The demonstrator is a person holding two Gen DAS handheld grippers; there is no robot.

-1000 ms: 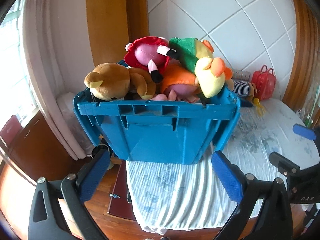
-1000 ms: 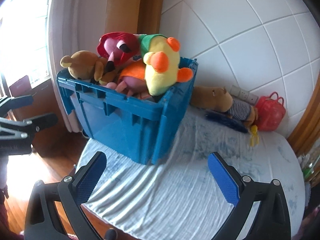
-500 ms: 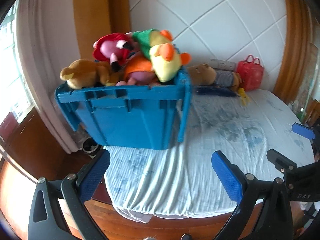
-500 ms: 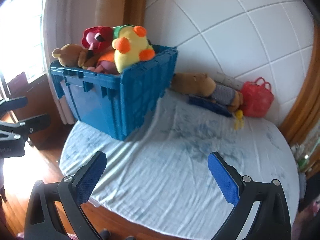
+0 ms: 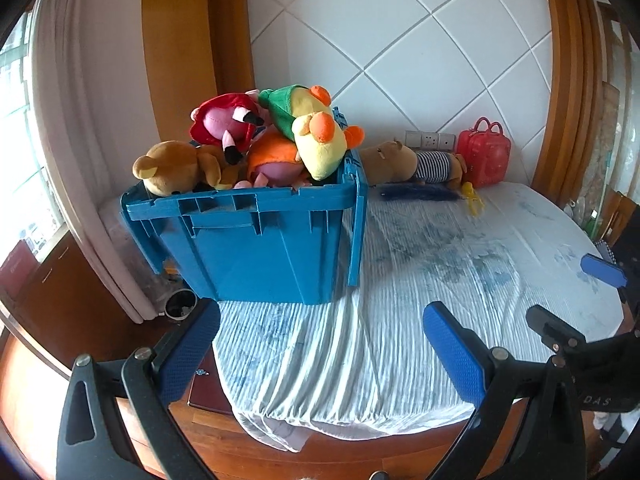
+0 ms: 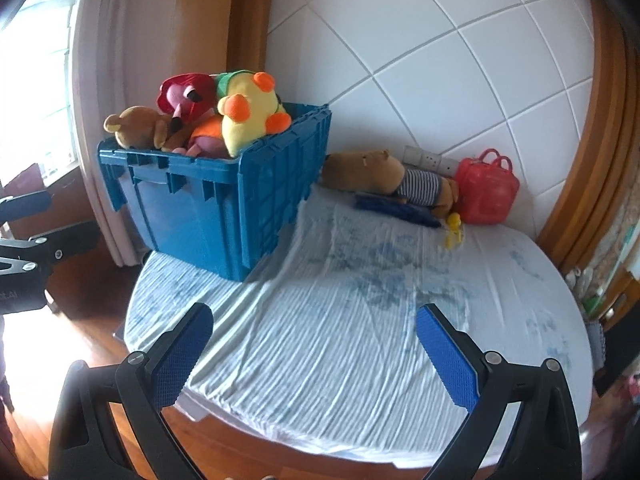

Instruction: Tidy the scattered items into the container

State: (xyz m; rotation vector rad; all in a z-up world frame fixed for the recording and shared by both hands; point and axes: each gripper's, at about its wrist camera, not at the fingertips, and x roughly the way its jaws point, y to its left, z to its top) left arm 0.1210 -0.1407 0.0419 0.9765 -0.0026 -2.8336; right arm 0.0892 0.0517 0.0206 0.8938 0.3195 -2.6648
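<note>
Both the left gripper [image 5: 320, 344] and right gripper [image 6: 314, 344] gape wide, empty. Next target — the striped-shirt bear [image 6: 384, 178] right of the blue crate [image 6: 224, 208]: pinch its torso, lift clear of the rim.

The blue crate [image 6: 224, 196] is stuffed so full that its inside is hidden, and the pink plush [image 5: 276, 170] under the yellow duck [image 5: 320, 148] is mostly buried. Far ahead of the fingers, the striped-shirt bear [image 6: 384, 178] covers part of a dark blue thing [image 6: 400, 208]; can't tell what it is. The small yellow item [image 6: 454, 228] beside it is too tiny to identify.
</note>
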